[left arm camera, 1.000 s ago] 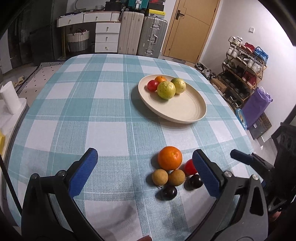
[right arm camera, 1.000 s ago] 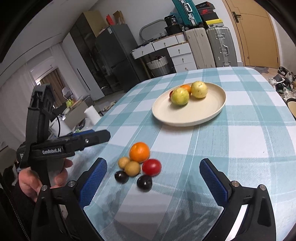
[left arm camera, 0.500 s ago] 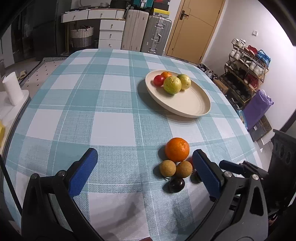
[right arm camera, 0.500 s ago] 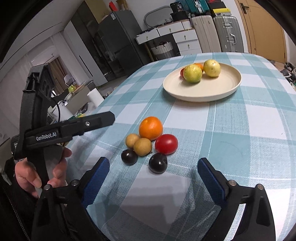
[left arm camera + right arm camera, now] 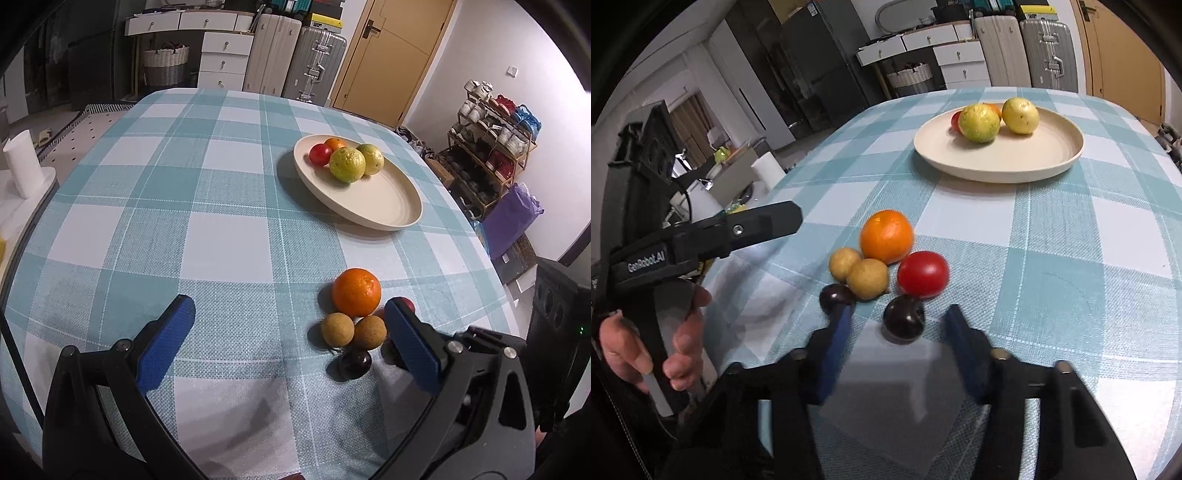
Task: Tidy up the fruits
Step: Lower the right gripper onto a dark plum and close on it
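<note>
- Looking fwd along the left gripper (image 5: 288, 339), left-wrist view: jaws stand wide, nothing between them, over bare checked tablecloth (image 5: 221, 236) at lower centre. Loose fruit cluster sits lower right, partly behind the right-hand finger: 1 orange (image 5: 356, 292), 2 tan round fruits (image 5: 337, 329), 1 dark plum (image 5: 355, 363) fully seen, a sliver of the red tomato (image 5: 407, 303); the 2nd plum is hidden here.
- Same view, upper right of centre: cream plate (image 5: 384, 206) w/ 4 fruits at its far end – 2 yellow-green guavas (image 5: 347, 165), 1 small red one, 1 orange partly hidden behind them.
- Right-wrist view, lower centre: right gripper (image 5: 901, 332) is closing, the nearer dark plum (image 5: 904, 319) between its fingers; pads look just short of contact, so not yet a grip (blur makes this approx.).
- Same view, counts on cloth: 1 orange, 1 tomato, 2 tan fruits, 2 plums = 6 loose, touching or nearly so. Plate at upper right, well apart from the cluster.
- Left edge of this view: a person's hand (image 5: 657, 350) holding the other gripper's handle.
- Step in hand (judged): grasping the plum for transfer to the plate. Next move calls for finishing the squeeze w/o nudging the tomato just behind, then lifting clear and carrying to the plate's free near side.
</note>
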